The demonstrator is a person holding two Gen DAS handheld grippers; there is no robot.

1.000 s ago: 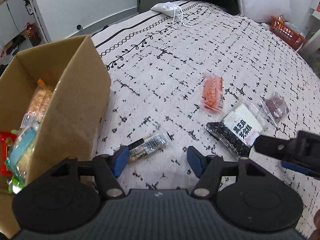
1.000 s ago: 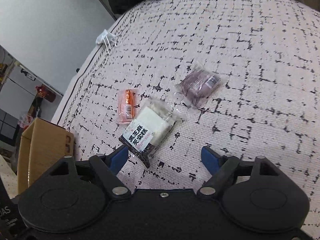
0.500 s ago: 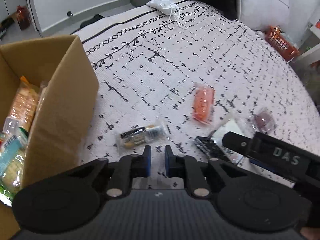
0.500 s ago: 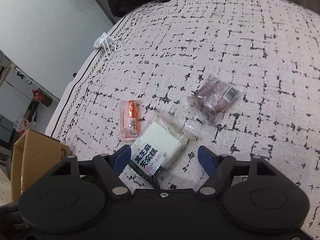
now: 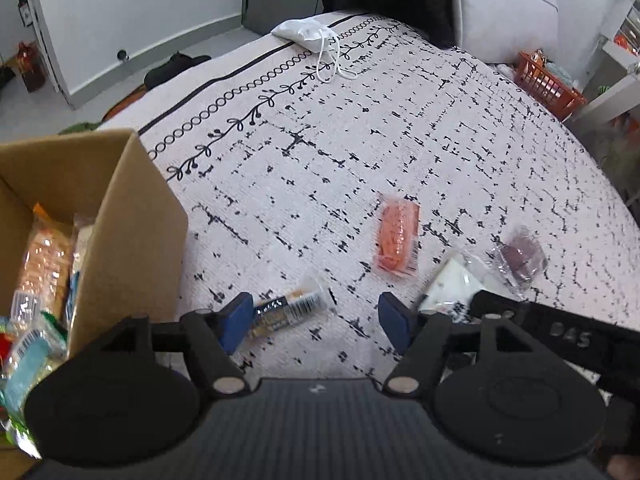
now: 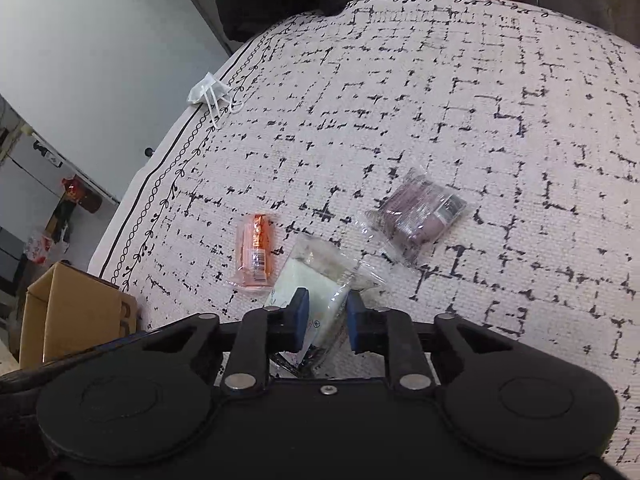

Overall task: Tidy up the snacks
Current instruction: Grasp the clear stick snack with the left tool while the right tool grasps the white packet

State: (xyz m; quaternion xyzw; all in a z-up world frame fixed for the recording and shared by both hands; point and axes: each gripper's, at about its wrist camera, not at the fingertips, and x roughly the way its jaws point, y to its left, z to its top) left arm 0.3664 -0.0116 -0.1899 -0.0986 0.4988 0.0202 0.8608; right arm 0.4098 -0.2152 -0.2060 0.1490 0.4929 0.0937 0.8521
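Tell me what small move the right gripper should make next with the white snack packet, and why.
Probably lift it. The right gripper is shut on the white snack packet, which lies on the patterned cloth. Raising it should clear the orange packet beside it before carrying it toward the cardboard box.

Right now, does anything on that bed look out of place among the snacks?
Yes: a white face mask with loose ear loops lies near the far edge of the bedspread, away from the wrapped snacks. It is no snack, so it looks stray. Nothing appears spilled or torn.
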